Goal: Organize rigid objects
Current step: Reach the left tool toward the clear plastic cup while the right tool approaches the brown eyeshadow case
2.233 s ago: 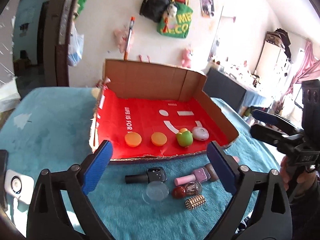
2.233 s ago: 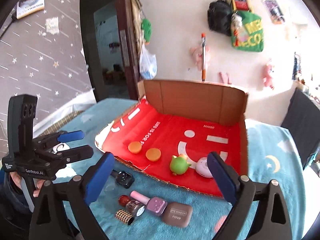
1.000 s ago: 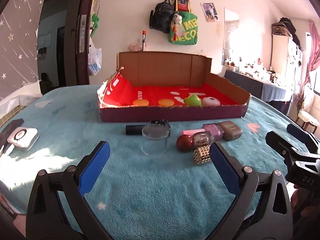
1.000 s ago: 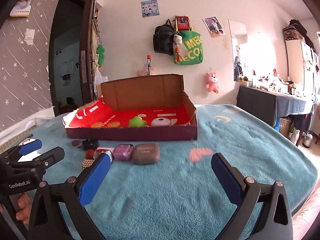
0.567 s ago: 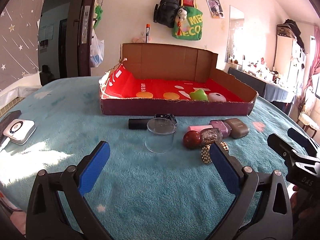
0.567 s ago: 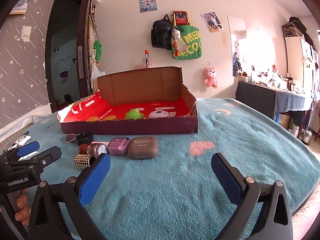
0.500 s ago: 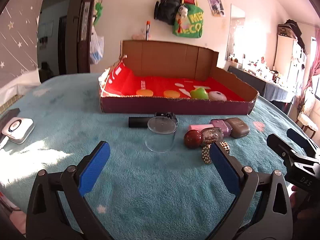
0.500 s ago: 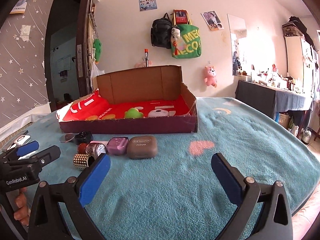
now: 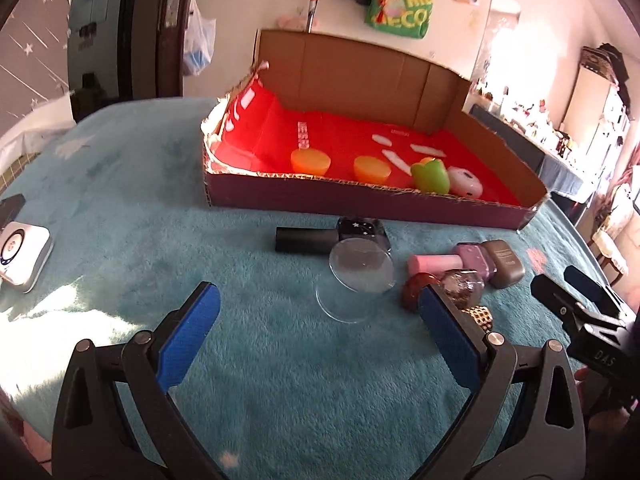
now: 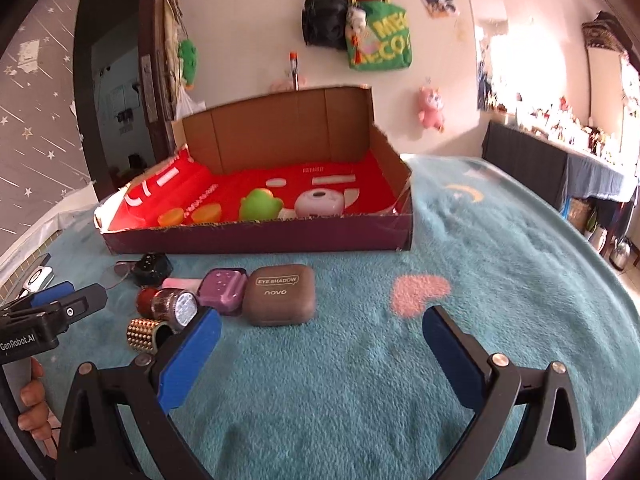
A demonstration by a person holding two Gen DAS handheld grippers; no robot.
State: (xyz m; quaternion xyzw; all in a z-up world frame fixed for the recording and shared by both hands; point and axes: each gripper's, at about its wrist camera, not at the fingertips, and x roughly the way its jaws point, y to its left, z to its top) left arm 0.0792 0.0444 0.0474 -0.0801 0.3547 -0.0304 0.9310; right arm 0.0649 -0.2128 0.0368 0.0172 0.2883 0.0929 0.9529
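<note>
A shallow cardboard box [image 9: 372, 200] with a red floor is seen on a teal blanket [image 10: 400, 360], its low front wall just behind a row of cosmetics, with bare blanket spread on the near side. A clear cup [image 9: 358, 276], a black bottle [image 9: 308, 239] and a brown eye-shadow case [image 10: 280, 294] are laid there. The left gripper [image 9: 318, 334] and right gripper [image 10: 320, 354] are held wide apart over the blanket, nothing grasped or touched.
</note>
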